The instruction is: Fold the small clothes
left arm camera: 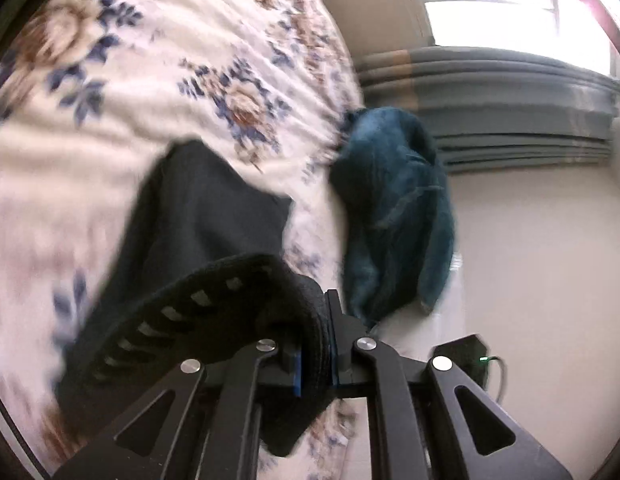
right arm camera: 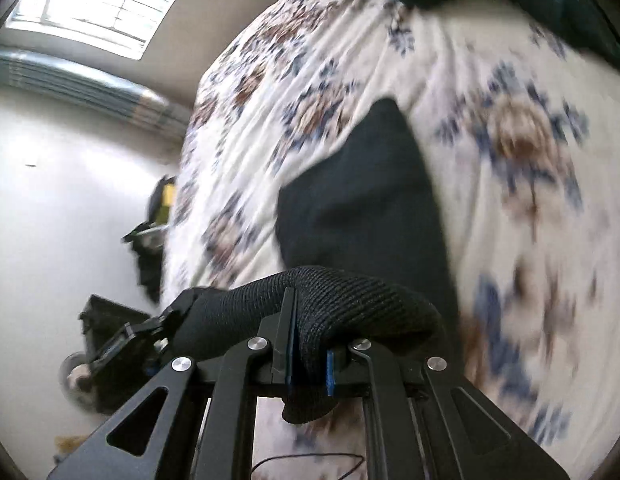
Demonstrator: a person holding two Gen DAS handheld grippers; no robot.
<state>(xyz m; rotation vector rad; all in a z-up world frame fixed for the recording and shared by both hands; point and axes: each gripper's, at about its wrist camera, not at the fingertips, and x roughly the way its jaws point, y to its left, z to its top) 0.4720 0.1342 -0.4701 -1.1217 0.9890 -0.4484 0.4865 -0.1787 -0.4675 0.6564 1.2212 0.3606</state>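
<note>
Black knit cloth fills both sets of jaws: the left gripper [left arm camera: 315, 354] is clamped on one thick ribbed edge of the dark garment [left arm camera: 202, 216], and the right gripper [right arm camera: 309, 354] is clamped on another part of the same edge. From the grippers the garment hangs down onto the flowered bedspread [left arm camera: 110, 112], its far end lying flat on the sheet. Farther off, a teal towel [left arm camera: 394, 208] is draped over the bed's edge. Beyond it stand grey curtains [left arm camera: 510, 92] under a bright window [left arm camera: 490, 0].

One black garment [left arm camera: 198, 216], one teal garment [left arm camera: 394, 208].
</note>
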